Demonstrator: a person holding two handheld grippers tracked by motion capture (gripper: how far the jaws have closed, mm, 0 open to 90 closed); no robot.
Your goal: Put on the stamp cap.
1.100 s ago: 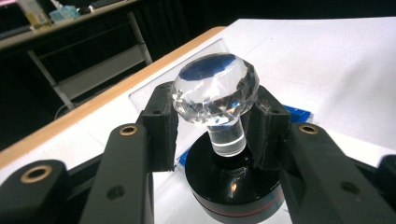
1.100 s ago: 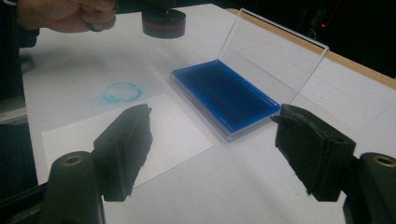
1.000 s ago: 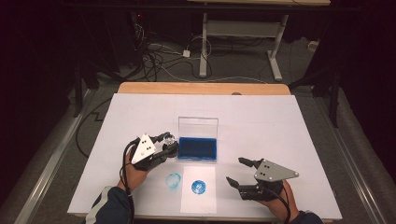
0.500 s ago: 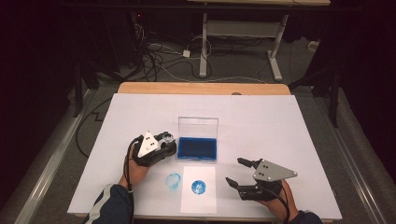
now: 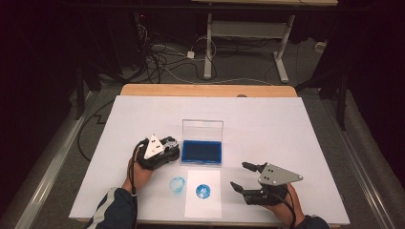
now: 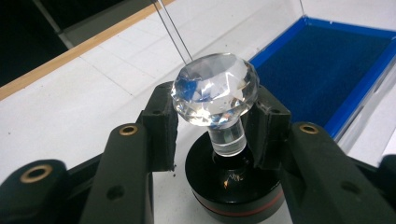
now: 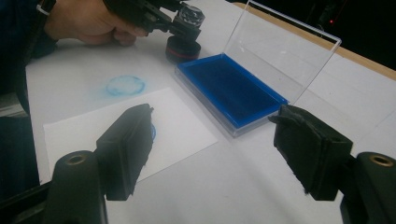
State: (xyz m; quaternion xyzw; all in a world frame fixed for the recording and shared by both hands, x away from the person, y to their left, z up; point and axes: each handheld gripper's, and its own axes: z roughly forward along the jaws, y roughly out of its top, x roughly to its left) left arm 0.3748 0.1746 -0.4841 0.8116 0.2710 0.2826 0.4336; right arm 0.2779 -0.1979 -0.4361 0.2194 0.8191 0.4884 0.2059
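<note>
Left gripper [image 6: 212, 126] clamping stamp [image 6: 215, 93] by its crystal knob, hiding the stem's sides; standing upright, black base down, just beside ink pad [image 6: 327, 70]. Right gripper [image 7: 215, 154] hovering apart, jaws just closing, holding nothing.

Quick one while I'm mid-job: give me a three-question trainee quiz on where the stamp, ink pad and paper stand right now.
1. True or false: the left gripper is shut on the crystal-topped stamp.
2. Where does the stamp's black base rest? A) on the table beside the ink pad B) on the ink C) on the paper
3. Fill in: the clear lid of the blue ink pad stands ____.

Key:
1. True; the pads clamp it just under the faceted knob.
2. A; it sits on the white table, left of the pad in the high view.
3. Open, raised behind the pad. The right gripper is open, holding nothing, beside the stamped paper.
</note>
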